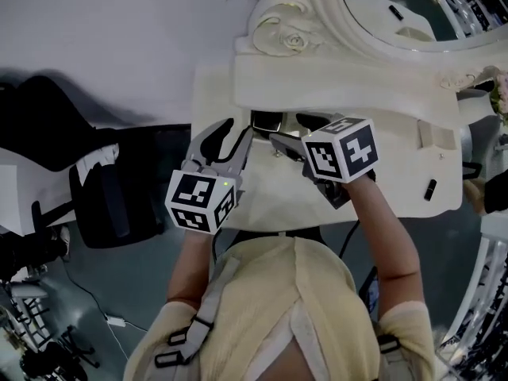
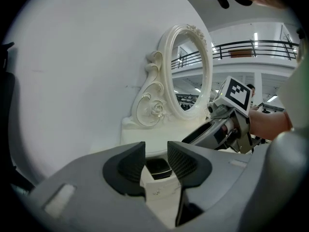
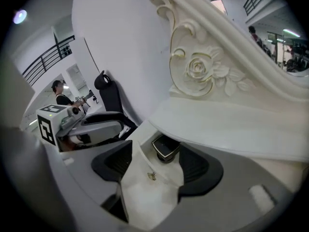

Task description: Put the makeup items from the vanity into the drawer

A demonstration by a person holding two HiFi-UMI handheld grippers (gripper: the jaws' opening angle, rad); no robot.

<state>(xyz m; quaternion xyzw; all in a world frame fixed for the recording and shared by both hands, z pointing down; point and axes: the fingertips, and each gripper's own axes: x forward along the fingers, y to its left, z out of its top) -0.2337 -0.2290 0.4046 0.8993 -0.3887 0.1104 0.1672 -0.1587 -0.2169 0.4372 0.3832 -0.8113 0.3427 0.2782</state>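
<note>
Drawer (image 3: 145, 190) open under the vanity (image 1: 397, 153), and we've got both tools right up at its white front, the little knob (image 3: 151, 176) sitting in the gap on either view. Left gripper (image 2: 155, 158): jaws apart, nothing clamped, just framing the drawer edge. Right gripper (image 3: 157, 159): same story, jaws wide and empty, crowding in from the other side, which is why each tool shows up in the other's view. Just past both sets of tips lies a dark square compact (image 3: 166, 147), flat inside the drawer and touching neither jaw, so we'd call that piece delivered. Over on the right of the vanity top a small dark stick (image 1: 429, 189) lies well apart from us. That, we reckon, is why the drawer is left pulled out: more to bring over before we nudge that front shut.
</note>
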